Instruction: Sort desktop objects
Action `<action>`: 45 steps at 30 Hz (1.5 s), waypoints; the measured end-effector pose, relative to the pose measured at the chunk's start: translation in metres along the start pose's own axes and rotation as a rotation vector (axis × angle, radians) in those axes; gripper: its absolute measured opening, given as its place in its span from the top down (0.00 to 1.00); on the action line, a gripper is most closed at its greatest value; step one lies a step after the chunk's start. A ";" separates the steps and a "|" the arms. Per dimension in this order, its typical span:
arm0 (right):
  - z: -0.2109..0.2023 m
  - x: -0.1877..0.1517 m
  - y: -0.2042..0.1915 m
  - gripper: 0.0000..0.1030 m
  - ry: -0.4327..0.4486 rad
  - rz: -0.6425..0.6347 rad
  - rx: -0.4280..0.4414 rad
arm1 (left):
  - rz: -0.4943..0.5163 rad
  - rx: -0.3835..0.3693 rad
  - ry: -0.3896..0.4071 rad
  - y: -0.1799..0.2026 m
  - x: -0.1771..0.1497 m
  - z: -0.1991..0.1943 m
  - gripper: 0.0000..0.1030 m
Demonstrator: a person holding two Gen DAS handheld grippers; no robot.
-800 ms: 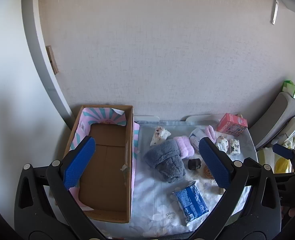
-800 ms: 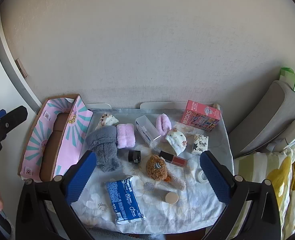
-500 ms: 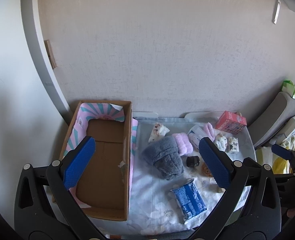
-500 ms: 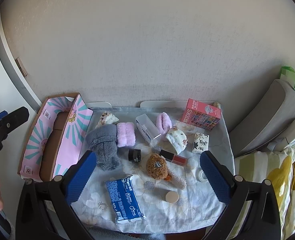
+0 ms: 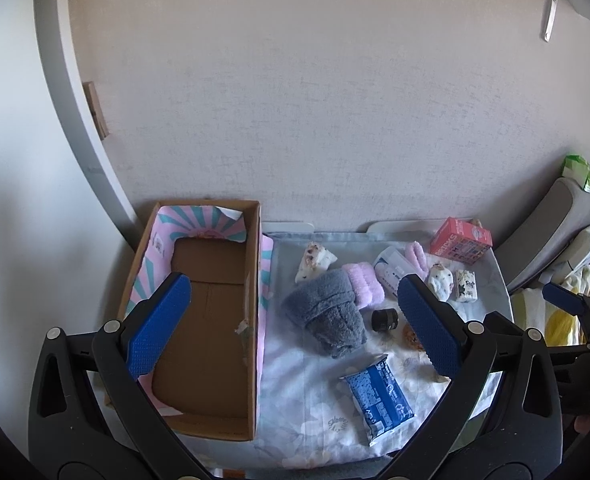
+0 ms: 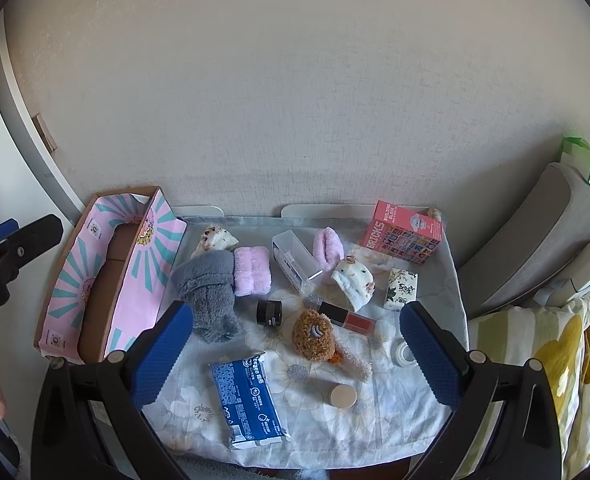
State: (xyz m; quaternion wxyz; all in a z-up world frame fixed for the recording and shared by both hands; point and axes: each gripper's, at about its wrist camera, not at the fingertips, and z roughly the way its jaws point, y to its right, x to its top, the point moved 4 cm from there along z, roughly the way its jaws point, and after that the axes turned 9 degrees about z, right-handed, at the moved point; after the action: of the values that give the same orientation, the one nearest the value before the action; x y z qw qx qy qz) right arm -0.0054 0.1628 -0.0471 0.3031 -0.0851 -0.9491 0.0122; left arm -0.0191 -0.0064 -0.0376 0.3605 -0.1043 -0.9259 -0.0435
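1. Left gripper [image 5: 293, 330]: I hold it above the near edge of the table, jaws spread wide, nothing between the blue pads.
2. Right gripper [image 6: 295, 350]: I hold it likewise above the near edge, jaws released and empty.
3. Cardboard box [image 5: 211, 426]: long, pink-and-teal lined, lying at the table's left end against the wall; brown floor bare.
4. Floral cloth [image 6: 183, 404]: covers the table; all loose items lie on it.
5. Grey fleece roll [image 6: 211, 298]: nearest the box, touching a pink fleece roll [image 6: 252, 271] on its right.
6. Blue wipes packet [image 6: 247, 398]: near front, lying flat.
7. Black jar [image 6: 269, 313]: centre, beside a red lip-gloss tube [image 6: 347, 317].
8. Brown plush toy [image 6: 314, 335]: centre, just in front of the tube.
9. Red "BRICKS" box [image 6: 403, 232]: far right corner by the wall.
10. Small round item [image 6: 343, 394]: near front; possibly a lid, too small to tell.
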 end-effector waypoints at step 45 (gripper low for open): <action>0.119 -0.074 0.095 0.04 -0.205 -0.180 0.163 | -0.129 -0.172 -0.355 0.096 -0.112 0.182 0.11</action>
State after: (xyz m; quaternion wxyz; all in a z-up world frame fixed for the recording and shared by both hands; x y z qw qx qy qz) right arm -0.0005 0.2469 -0.1936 0.2105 0.0268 -0.9747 0.0705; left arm -0.0369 0.0972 -0.2469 0.1781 -0.0813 -0.9725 -0.1263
